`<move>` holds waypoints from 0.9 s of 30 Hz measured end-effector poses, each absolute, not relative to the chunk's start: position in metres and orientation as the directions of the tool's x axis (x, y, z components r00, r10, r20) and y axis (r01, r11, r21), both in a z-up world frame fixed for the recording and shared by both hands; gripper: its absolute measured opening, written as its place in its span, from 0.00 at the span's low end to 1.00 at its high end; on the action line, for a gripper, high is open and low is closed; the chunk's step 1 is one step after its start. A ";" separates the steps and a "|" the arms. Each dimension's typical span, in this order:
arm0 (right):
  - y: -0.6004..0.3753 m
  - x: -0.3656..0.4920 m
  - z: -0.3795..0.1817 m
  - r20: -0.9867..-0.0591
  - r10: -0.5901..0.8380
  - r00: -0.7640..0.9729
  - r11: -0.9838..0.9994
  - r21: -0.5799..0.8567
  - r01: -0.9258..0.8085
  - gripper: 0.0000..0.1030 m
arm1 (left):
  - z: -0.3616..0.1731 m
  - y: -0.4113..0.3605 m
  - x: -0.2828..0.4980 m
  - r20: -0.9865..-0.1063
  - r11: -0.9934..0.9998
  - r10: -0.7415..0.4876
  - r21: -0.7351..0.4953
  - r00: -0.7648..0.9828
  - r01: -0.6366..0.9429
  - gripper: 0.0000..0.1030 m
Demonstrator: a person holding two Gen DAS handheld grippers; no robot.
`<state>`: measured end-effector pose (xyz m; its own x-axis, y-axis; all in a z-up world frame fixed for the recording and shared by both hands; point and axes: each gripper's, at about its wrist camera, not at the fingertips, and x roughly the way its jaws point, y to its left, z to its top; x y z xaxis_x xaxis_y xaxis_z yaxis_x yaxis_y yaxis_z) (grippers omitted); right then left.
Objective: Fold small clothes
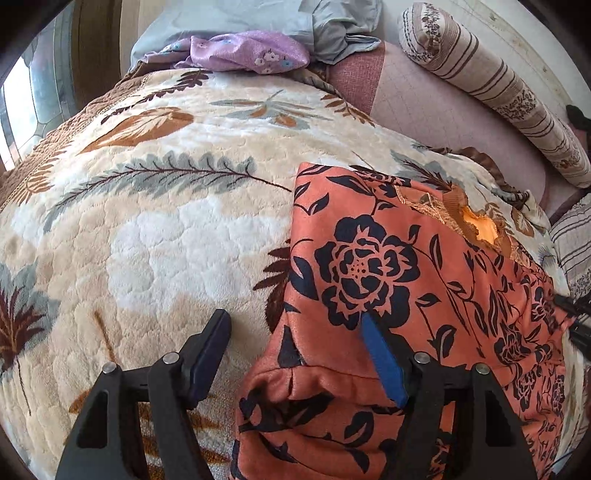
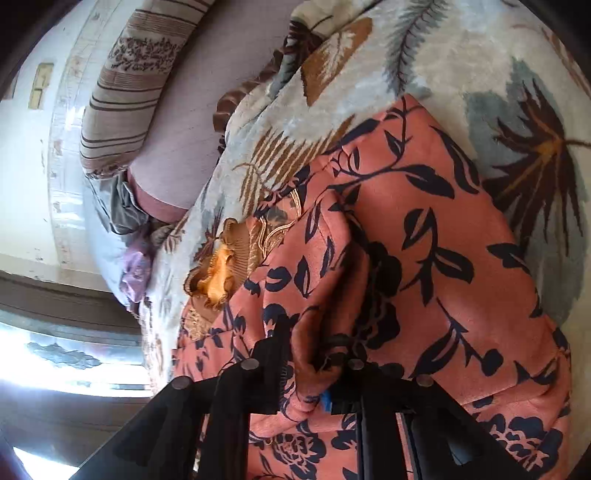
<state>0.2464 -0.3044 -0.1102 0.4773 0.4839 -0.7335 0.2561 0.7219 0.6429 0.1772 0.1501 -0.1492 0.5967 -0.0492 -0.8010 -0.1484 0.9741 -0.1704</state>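
Observation:
An orange garment [image 1: 369, 258] printed with dark blue flowers lies on a cream leaf-patterned blanket [image 1: 166, 221]. Its brown knit collar [image 1: 476, 221] points toward the far right. My left gripper [image 1: 295, 328] hangs open over the garment's left edge. One of its fingers is above the blanket, the blue-padded one above the cloth, and nothing is gripped. In the right wrist view the same garment [image 2: 424, 221] fills the middle, its collar [image 2: 218, 269] at the left. My right gripper [image 2: 314, 354] is shut on a bunched fold of it, and the cloth hides its fingertips.
A striped bolster [image 1: 498, 85] lies along the wall on a pink sheet [image 1: 424, 110]. A purple floral cloth [image 1: 251, 51] and a pale blue-grey one [image 1: 258, 18] are heaped at the bed's far end. A window [image 1: 22, 103] is at the left.

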 end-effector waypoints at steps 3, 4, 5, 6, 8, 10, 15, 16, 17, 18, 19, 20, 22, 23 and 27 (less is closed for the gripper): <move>-0.278 0.253 -0.036 -0.646 0.497 0.579 0.760 0.646 0.068 0.08 | -0.151 0.151 0.174 -0.780 0.975 -0.058 -0.180 0.623 -0.134 0.74; -0.270 0.248 -0.004 -0.597 0.492 0.634 0.774 0.633 -0.004 0.08 | -0.152 0.153 0.174 -0.778 0.972 -0.067 -0.191 0.625 -0.133 0.75; -0.265 0.240 0.024 -0.547 0.480 0.686 0.789 0.611 -0.065 0.08 | -0.152 0.154 0.174 -0.775 0.971 -0.075 -0.200 0.627 -0.132 0.76; -0.263 0.228 0.042 -0.511 0.447 0.734 0.813 0.575 -0.095 0.07 | -0.152 0.155 0.173 -0.771 0.970 -0.083 -0.209 0.632 -0.127 0.77; -0.271 0.208 0.041 -0.479 0.373 0.794 0.838 0.542 -0.067 0.08 | -0.152 0.155 0.173 -0.766 0.968 -0.094 -0.220 0.636 -0.121 0.79; -0.287 0.205 -0.009 -0.557 0.298 0.775 0.850 0.524 0.050 0.08 | -0.154 0.153 0.174 -0.771 0.971 -0.086 -0.206 0.632 -0.120 0.79; -0.344 0.202 -0.151 -0.742 0.393 0.543 0.699 0.625 0.348 0.10 | -0.152 0.151 0.176 -0.789 0.976 -0.079 -0.185 0.610 -0.112 0.80; -0.349 0.197 -0.152 -0.721 0.404 0.563 0.681 0.648 0.341 0.10 | -0.151 0.151 0.177 -0.793 0.978 -0.079 -0.180 0.604 -0.109 0.80; -0.349 0.196 -0.149 -0.722 0.404 0.562 0.691 0.643 0.330 0.10 | -0.150 0.150 0.177 -0.798 0.979 -0.075 -0.172 0.598 -0.107 0.80; -0.348 0.198 -0.145 -0.731 0.403 0.550 0.713 0.628 0.312 0.12 | -0.149 0.150 0.179 -0.806 0.981 -0.066 -0.161 0.589 -0.111 0.80; -0.345 0.201 -0.142 -0.742 0.401 0.537 0.738 0.609 0.291 0.12 | -0.146 0.150 0.179 -0.810 0.980 -0.057 -0.157 0.583 -0.122 0.80; -0.345 0.202 -0.139 -0.746 0.397 0.535 0.751 0.599 0.278 0.12 | -0.141 0.151 0.179 -0.807 0.978 -0.052 -0.162 0.588 -0.135 0.80; -0.345 0.202 -0.130 -0.742 0.388 0.547 0.759 0.593 0.267 0.09 | -0.129 0.153 0.175 -0.779 0.968 -0.052 -0.193 0.625 -0.160 0.80; -0.346 0.199 -0.124 -0.733 0.383 0.562 0.765 0.592 0.252 0.09 | -0.125 0.154 0.174 -0.770 0.965 -0.050 -0.200 0.637 -0.166 0.80; -0.337 0.201 -0.128 -0.813 0.270 0.515 0.862 0.443 0.248 0.14 | -0.156 0.144 0.194 -0.876 0.985 0.031 -0.055 0.481 -0.162 0.80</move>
